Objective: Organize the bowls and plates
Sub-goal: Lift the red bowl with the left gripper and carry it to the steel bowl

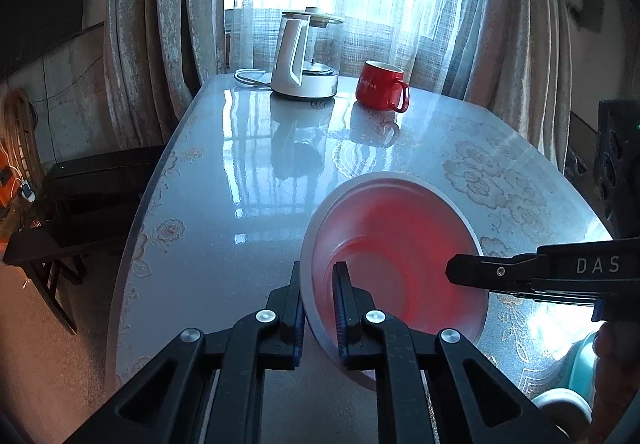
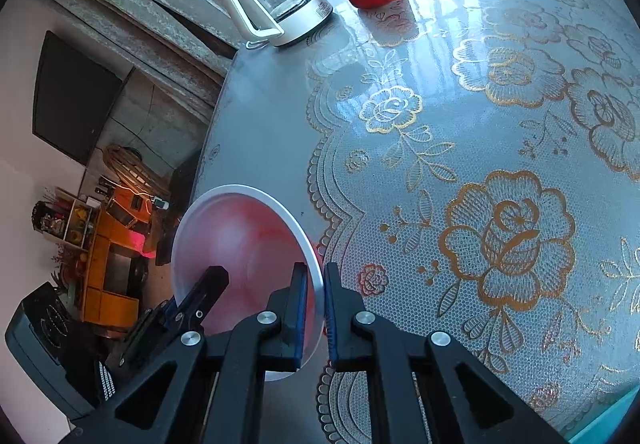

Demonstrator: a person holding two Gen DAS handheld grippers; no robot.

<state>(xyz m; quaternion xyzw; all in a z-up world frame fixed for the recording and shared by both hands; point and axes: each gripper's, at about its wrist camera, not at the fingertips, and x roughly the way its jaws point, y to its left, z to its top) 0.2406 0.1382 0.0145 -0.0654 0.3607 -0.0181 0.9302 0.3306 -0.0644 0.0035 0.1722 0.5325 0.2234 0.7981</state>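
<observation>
Both jaws are closed on opposite rims of the red bowl [image 1: 394, 244], tilted above the table [image 1: 224, 180], so I keep my left gripper [image 1: 320, 308] and right gripper [image 2: 316, 308] level together.

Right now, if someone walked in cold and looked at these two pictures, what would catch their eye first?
First, the red bowl with its white rim, tilted on edge over the near part of the table, pinched at opposite sides of its rim by the left gripper and the right gripper. Next, at the far end by the curtained window, the red mug beside the glass kettle.
</observation>
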